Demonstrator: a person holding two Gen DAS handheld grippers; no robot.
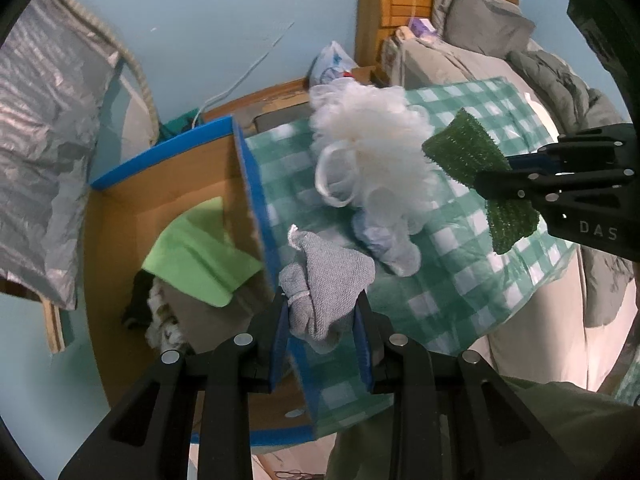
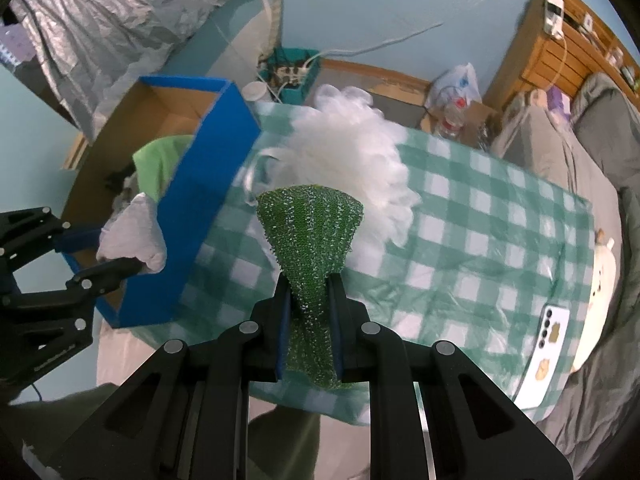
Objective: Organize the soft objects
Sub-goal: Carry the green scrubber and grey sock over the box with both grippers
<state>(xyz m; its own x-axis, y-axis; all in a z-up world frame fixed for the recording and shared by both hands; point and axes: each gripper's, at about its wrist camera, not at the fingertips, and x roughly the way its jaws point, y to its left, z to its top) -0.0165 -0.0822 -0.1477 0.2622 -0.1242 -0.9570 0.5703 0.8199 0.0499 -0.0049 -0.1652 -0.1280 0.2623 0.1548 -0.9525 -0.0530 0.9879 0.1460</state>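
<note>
My left gripper [image 1: 322, 316] is shut on a grey knitted cloth [image 1: 326, 276], held over the blue rim of the cardboard box [image 1: 256, 184]. The same cloth [image 2: 134, 232] and left gripper [image 2: 120, 252] appear at the left of the right wrist view, over the box [image 2: 208, 208]. My right gripper [image 2: 310, 312] is shut on a green scrubbing pad [image 2: 310, 232], held above the checked cloth [image 2: 460, 240]. That pad [image 1: 466, 148] hangs from the right gripper [image 1: 496, 180] in the left wrist view. A white fluffy mesh puff [image 1: 372, 152] [image 2: 352, 152] lies on the checked cloth beside the box.
Inside the box lie a light green cloth [image 1: 196, 252] and darker items [image 1: 160, 316]. A phone [image 2: 548, 348] and a cream plush [image 2: 600, 276] rest at the right of the bed. A wooden headboard [image 1: 400, 4], grey bedding [image 1: 560, 92] and silver foil [image 1: 44, 140] surround.
</note>
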